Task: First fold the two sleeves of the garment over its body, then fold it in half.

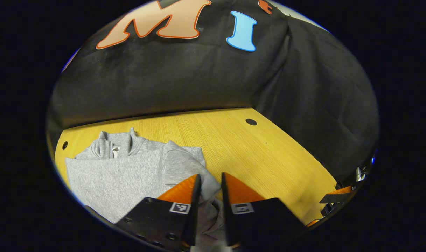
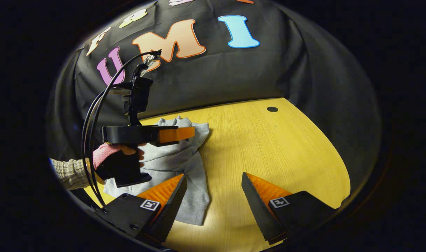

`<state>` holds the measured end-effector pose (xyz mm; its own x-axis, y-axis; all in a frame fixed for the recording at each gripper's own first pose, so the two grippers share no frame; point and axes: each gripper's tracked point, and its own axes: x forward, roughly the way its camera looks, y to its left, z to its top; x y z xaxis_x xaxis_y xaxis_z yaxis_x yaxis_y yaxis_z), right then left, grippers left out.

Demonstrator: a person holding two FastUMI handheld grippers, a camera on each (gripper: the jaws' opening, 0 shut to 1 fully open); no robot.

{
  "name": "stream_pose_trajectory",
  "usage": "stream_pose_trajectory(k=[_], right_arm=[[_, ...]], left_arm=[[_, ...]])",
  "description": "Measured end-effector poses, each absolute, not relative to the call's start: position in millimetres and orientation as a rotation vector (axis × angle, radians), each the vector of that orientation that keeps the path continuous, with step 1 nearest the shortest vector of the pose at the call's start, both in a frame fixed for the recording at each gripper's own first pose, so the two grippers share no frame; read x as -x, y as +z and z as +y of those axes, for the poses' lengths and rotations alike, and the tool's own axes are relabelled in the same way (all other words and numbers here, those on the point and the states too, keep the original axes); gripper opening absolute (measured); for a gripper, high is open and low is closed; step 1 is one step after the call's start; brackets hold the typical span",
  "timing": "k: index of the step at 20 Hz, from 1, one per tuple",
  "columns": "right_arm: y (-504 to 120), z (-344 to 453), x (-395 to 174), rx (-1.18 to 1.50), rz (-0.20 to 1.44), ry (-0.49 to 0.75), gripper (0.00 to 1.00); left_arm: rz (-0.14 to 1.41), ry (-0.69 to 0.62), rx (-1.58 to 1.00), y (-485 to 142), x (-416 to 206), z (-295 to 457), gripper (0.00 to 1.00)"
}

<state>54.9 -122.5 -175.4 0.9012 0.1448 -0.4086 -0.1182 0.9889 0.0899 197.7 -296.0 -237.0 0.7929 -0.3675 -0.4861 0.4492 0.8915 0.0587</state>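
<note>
A grey sweatshirt (image 1: 118,171) lies flat on the wooden table (image 1: 262,154), collar (image 1: 109,147) toward the back wall. My left gripper (image 1: 210,176) is shut on a bunched fold of its sleeve (image 1: 210,190) near the shoulder. In the right gripper view that left gripper (image 2: 191,134) is seen from the side, held by a gloved hand (image 2: 111,154) and lifting the fabric. The sleeve (image 2: 197,189) trails down from it to its end near me. My right gripper (image 2: 213,176) is open above the table, one finger over the sleeve's end, holding nothing. It also appears as the right gripper (image 1: 339,199) at the table's right edge.
Black cloth walls close the table at the back and right. A dark round hole (image 1: 251,121) sits in the tabletop at the back right, another hole (image 1: 64,145) at the back left. Cables (image 2: 93,115) loop from the left gripper.
</note>
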Motion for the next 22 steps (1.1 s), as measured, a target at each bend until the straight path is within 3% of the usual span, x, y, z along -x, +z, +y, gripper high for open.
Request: stream_pose_trajectory(k=[3,4,8,13,14,22], right_arm=[[-177.6,-119.0,-53.5,-0.048,0.43,0.159,0.94],[-178.2,-116.4,-53.8,-0.044,0.429,0.167,0.94],[-182.5,-101.7,-48.6,-0.035,0.43,0.203,0.98],[-197.0,-79.5,-35.9,-0.031,0.449,0.238,0.94],[-202.6,-74.9,-33.3,-0.027,0.457,0.242,0.98],[-252.8,-46.3,-12.3,0.051,0.538,0.279,0.98]], left_arm=[[0.453,-0.381,-0.194,-230.9,-197.0,-278.2,0.91],[0.439,-0.362,-0.202,-226.8,-196.0,-271.1,0.94],[0.421,-0.335,-0.166,-214.0,-172.2,-241.8,0.96],[0.377,-0.235,-0.166,-193.2,-135.1,-175.0,0.95],[0.374,-0.212,-0.175,-191.2,-126.6,-159.6,0.95],[0.435,-0.062,-0.131,-210.2,-38.1,-48.6,0.95]])
